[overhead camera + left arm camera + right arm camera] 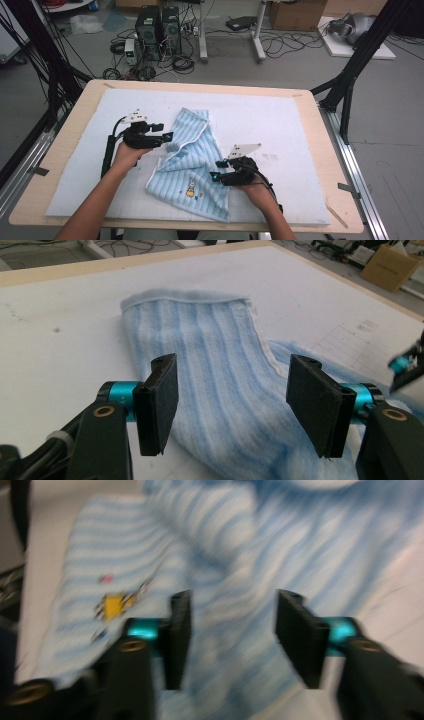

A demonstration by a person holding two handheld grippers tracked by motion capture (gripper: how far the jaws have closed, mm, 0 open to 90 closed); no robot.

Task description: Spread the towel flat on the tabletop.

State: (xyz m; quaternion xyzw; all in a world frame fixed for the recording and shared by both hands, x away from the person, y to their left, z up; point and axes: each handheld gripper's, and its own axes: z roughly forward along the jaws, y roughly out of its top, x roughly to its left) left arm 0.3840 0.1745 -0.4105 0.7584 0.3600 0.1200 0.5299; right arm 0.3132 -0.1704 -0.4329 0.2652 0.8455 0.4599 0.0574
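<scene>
High view. Item: one light-blue striped towel [192, 165], partly folded and rumpled, lying on the white mat [280, 125] that covers the desk [320, 130], about mid-width and reaching toward the near edge; a small cartoon print [190, 190] faces up near its near corner. Left gripper [167, 136] sits at the towel's left edge, right gripper [216, 170] at its right side, both low over the cloth.

Left gripper view. Jaws stand wide apart with nothing between them; the towel [215, 365] lies flat just beyond and below, its white-hemmed edge [265, 347] running toward the right jaw.

Right gripper view. Blurred. Jaws apart and empty, hovering over the towel [220, 555]; the cartoon print [114, 605] lies to the left of the left jaw.

Step in hand, as judged: approach for a grasp during folding or straightening. Next move calls for lowering each pair of jaws onto an edge or corner, closing on a single layer, then lifting both sides evenly so the fold does not bunch.
</scene>
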